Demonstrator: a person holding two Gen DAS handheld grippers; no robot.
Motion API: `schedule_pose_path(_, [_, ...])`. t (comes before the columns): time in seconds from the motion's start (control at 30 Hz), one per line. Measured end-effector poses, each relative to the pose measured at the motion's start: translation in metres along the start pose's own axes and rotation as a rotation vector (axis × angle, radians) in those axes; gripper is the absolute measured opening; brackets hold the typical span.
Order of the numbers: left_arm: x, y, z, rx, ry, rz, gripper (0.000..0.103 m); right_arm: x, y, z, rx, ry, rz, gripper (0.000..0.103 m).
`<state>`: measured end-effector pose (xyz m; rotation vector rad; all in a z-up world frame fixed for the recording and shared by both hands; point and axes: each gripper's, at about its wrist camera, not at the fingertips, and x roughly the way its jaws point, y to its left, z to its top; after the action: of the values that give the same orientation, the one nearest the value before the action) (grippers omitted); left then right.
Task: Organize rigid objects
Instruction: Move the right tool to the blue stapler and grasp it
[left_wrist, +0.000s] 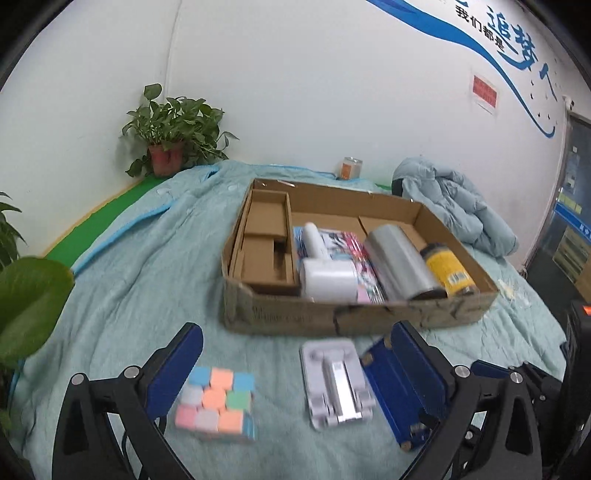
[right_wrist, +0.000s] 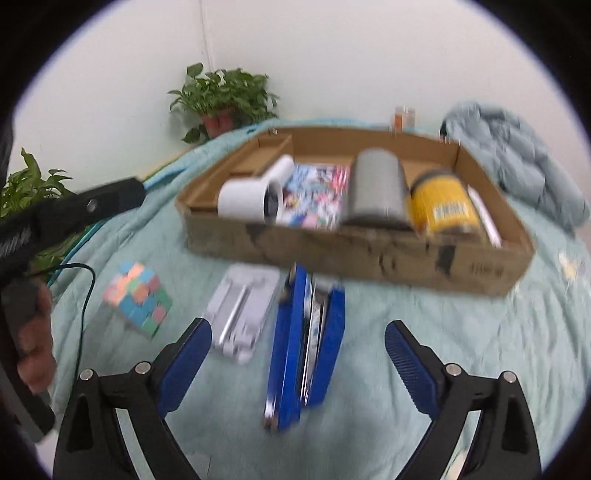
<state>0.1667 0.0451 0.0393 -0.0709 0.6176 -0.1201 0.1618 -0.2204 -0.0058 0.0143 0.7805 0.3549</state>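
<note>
A pastel puzzle cube (left_wrist: 218, 398), a white folding stand (left_wrist: 336, 380) and a blue case (left_wrist: 391, 391) lie on the light blue blanket, in front of a shallow cardboard box (left_wrist: 332, 317). The box holds a white handheld device (left_wrist: 325, 277), a colourful packet (left_wrist: 351, 251), a silver cylinder (left_wrist: 399, 266) and a yellow can (left_wrist: 448, 269). My left gripper (left_wrist: 295, 354) is open above the cube and stand, touching neither. My right gripper (right_wrist: 297, 343) is open, with the blue case (right_wrist: 303, 343) lying on the blanket between its fingers, ungripped. The cube (right_wrist: 138, 299) and stand (right_wrist: 243, 306) lie to its left.
A potted plant (left_wrist: 166, 147) stands in the far corner and large leaves (left_wrist: 29, 302) crowd the left edge. A crumpled pale blue jacket (left_wrist: 454, 206) and a small orange can (left_wrist: 349, 168) sit behind the box. A hand (right_wrist: 35, 343) holds the other gripper at the left.
</note>
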Motion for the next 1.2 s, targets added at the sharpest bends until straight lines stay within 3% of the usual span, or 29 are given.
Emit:
schedule_pose_path(0.1, [-0.015,-0.007,-0.021,0.011,0.011,0.026,0.103,0.005,-0.005,-0.008,0.035,0.046,0.104,0.095])
schedule_pose_path(0.17, [-0.025,-0.007,-0.031,0.0,0.028,0.022,0.103,0.013,-0.01,-0.013,0.061,0.08,0.115,0.094])
schedule_pose_path(0.2, [-0.031,-0.004,-0.036,-0.012,0.033,0.024,0.103,0.018,-0.012,-0.018,0.077,0.091,0.115,0.09])
schedule_pose_path(0.27, [-0.04,0.001,-0.042,-0.033,0.046,0.023,0.103,0.03,-0.019,-0.02,0.119,0.131,0.107,0.064])
schedule_pose_path(0.3, [-0.044,0.001,-0.045,-0.041,0.053,0.026,0.103,0.042,-0.022,-0.02,0.138,0.178,0.087,0.043])
schedule_pose_path(0.37, [-0.05,0.004,-0.048,-0.051,0.065,0.025,0.103,0.056,-0.026,-0.019,0.173,0.217,0.109,0.04])
schedule_pose_path(0.5, [-0.051,0.005,-0.05,-0.056,0.119,0.045,0.103,0.055,-0.022,-0.02,0.169,0.175,0.077,0.034])
schedule_pose_path(0.63, [-0.044,0.0,-0.047,-0.064,0.155,0.019,0.103,0.045,-0.025,-0.029,0.171,0.157,0.067,0.032])
schedule_pose_path(0.8, [-0.028,-0.014,-0.047,-0.069,0.195,-0.052,0.103,0.018,-0.037,-0.045,0.066,0.104,-0.057,0.032])
schedule_pose_path(0.83, [-0.025,-0.017,-0.048,-0.065,0.203,-0.059,0.103,0.013,-0.041,-0.047,0.046,0.099,-0.092,0.032])
schedule_pose_path(0.93, [-0.013,-0.024,-0.05,-0.064,0.227,-0.093,0.102,0.003,-0.04,-0.053,-0.123,0.058,-0.321,0.032])
schedule_pose_path(1.07, [-0.001,-0.028,-0.052,-0.082,0.26,-0.178,0.102,0.004,-0.024,-0.064,-0.335,0.044,-0.449,0.032])
schedule_pose_path(1.1, [0.003,-0.028,-0.052,-0.091,0.274,-0.202,0.102,0.003,-0.008,-0.071,-0.437,0.019,-0.463,0.036])
schedule_pose_path(1.13, [0.007,-0.028,-0.051,-0.103,0.288,-0.224,0.102,-0.002,0.007,-0.078,-0.512,-0.015,-0.424,0.05])
schedule_pose_path(1.2, [0.015,-0.026,-0.053,-0.13,0.315,-0.255,0.102,-0.02,0.022,-0.085,-0.54,-0.059,-0.248,0.056])
